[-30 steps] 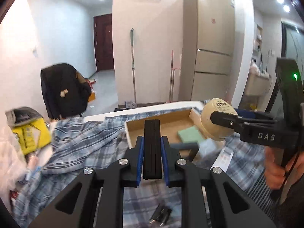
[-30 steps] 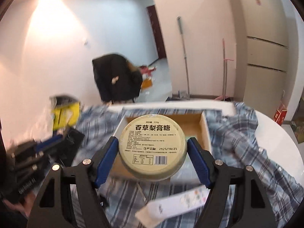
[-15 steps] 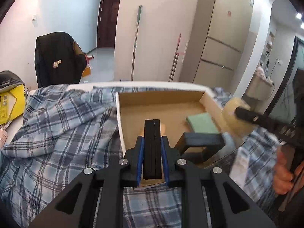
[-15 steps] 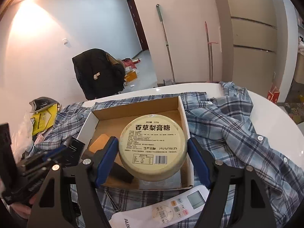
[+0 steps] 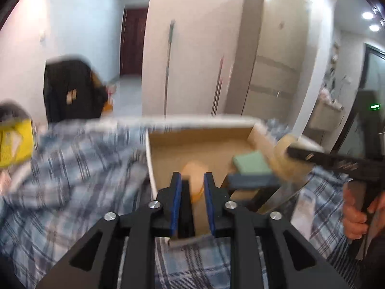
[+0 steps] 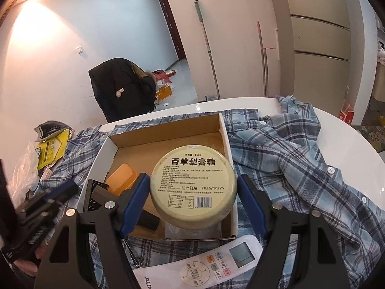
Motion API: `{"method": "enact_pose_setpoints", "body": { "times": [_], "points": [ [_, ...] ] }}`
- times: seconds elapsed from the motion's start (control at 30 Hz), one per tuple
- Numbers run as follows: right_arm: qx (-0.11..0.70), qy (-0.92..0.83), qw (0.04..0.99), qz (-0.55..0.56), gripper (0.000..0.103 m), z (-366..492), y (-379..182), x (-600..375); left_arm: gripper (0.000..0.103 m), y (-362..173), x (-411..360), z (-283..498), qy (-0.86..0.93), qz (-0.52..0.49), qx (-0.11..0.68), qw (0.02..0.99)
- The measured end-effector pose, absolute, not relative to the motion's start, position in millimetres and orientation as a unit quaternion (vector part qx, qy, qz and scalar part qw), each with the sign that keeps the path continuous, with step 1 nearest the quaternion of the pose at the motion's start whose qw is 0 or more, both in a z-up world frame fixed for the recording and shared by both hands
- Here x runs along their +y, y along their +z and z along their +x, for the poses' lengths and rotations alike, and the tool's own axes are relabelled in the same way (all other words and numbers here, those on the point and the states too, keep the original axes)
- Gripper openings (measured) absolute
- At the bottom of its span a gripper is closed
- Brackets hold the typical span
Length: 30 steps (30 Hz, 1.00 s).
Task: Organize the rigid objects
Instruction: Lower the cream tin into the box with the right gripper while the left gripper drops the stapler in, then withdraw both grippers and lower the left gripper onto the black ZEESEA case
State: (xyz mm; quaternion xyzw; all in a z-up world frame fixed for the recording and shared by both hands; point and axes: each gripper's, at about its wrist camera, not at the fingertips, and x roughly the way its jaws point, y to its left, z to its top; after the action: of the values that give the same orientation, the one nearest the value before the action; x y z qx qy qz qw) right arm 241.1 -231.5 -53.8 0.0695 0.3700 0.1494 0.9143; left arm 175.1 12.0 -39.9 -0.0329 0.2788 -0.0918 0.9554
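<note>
An open cardboard box (image 6: 168, 132) lies on a plaid shirt. My right gripper (image 6: 192, 180) is shut on a round cream tin (image 6: 193, 185) with a printed label, held over the box's near right part. The left wrist view is blurred. There my left gripper (image 5: 192, 178) hangs over the box's near edge, its jaws opening. A flat black slab (image 5: 185, 204) stands between them, against the left pad, with a gap on its right. In the right wrist view the slab (image 6: 93, 197) sits in the box's near left corner beside an orange piece (image 6: 121, 178). A green block (image 5: 252, 163) lies further right.
A white remote control (image 6: 216, 262) lies on the shirt (image 6: 288, 156) just before the box. The white round table (image 6: 361, 144) shows at the right. A yellow packet (image 6: 51, 149) and plastic bags sit at the left. A dark coat (image 6: 122, 89) hangs on a chair behind.
Both grippers came down over the box. The left jaws, clamped on the black slab before, have parted from it. The right gripper still holds the tin.
</note>
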Motion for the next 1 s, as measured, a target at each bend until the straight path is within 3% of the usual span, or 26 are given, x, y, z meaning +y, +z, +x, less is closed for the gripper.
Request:
{"method": "enact_pose_setpoints", "body": {
  "times": [0.03, 0.07, 0.1, 0.43, 0.57, 0.73, 0.77, 0.83, 1.0],
  "points": [
    [0.369, 0.151, 0.915, 0.068, 0.074, 240.6, -53.7, -231.2, 0.070, -31.7, 9.1, 165.6, -0.086, -0.020, 0.249, 0.965],
    [0.368, 0.151, 0.915, 0.067, 0.074, 240.4, -53.5, -230.7, 0.084, -25.6, 7.0, 158.6, -0.077, -0.011, 0.227, 0.971],
    [0.369, 0.152, 0.915, 0.064, 0.074, 240.4, -53.7, -229.9, 0.091, -18.0, 5.3, 147.9, -0.068, -0.005, 0.194, 0.979],
    [0.381, 0.151, 0.912, 0.035, 0.074, 243.2, -63.8, -219.5, 0.092, 0.4, 0.4, 125.5, -0.057, 0.007, 0.158, 0.986],
    [0.351, 0.141, 0.925, 0.019, 0.087, 235.9, -55.6, -217.7, 0.092, 12.3, 1.7, 119.2, -0.055, 0.013, 0.149, 0.987],
    [0.306, 0.136, 0.942, 0.024, 0.088, 219.2, -21.7, -225.2, 0.092, 40.3, 18.5, 98.3, -0.058, -0.012, 0.134, 0.989],
    [0.293, 0.137, 0.946, 0.029, 0.090, 213.6, -12.3, -227.9, 0.093, 46.3, 22.1, 92.3, -0.059, -0.012, 0.128, 0.990],
    [0.265, 0.137, 0.954, 0.034, 0.095, 200.7, 7.4, -233.1, 0.103, 58.6, 26.9, 76.9, -0.059, -0.004, 0.111, 0.992],
    [0.233, 0.138, 0.961, 0.050, 0.103, 165.6, 41.2, -240.9, 0.103, 74.8, 27.2, 39.8, -0.045, 0.023, 0.075, 0.996]
  ]
}}
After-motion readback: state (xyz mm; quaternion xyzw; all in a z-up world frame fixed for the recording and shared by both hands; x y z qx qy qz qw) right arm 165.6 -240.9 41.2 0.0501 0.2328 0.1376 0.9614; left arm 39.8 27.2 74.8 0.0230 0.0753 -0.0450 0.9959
